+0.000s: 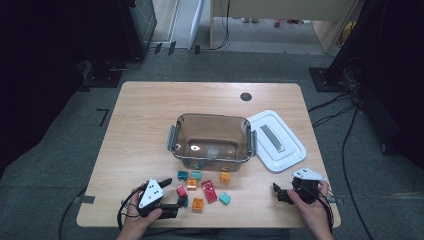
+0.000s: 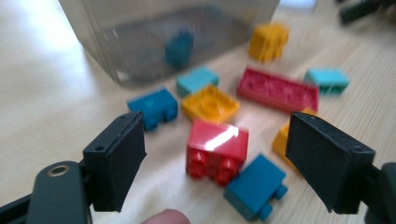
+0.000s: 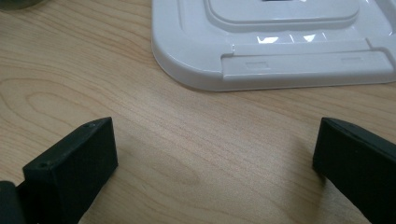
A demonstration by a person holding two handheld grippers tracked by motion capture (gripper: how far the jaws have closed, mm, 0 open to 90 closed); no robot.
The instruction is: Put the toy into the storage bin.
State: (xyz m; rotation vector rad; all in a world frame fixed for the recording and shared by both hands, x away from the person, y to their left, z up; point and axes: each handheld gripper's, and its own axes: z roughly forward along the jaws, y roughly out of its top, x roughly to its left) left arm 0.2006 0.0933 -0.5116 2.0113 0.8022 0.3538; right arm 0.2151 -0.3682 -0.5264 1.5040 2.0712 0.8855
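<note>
Black jaws of the left gripper (image 2: pixel 215 158) stand wide with nothing held, and the red brick (image 2: pixel 217 148) sits on the surface (image 2: pixel 56 93) straight ahead at twelve o'clock, between them, studs toward the camera. Its long axis runs across the gap. Well apart at three o'clock, the right gripper (image 3: pixel 215 168) is also wide.

No lettering, label, brand, number or sign is showing legibly anywhere: the bricks (image 2: pixel 217 149), the clear container (image 1: pixel 212 140) and the white lid (image 1: pixel 277 142) are all appearing unmarked, and the left gripper view is coming through too blurred for any fine print to be made out
</note>
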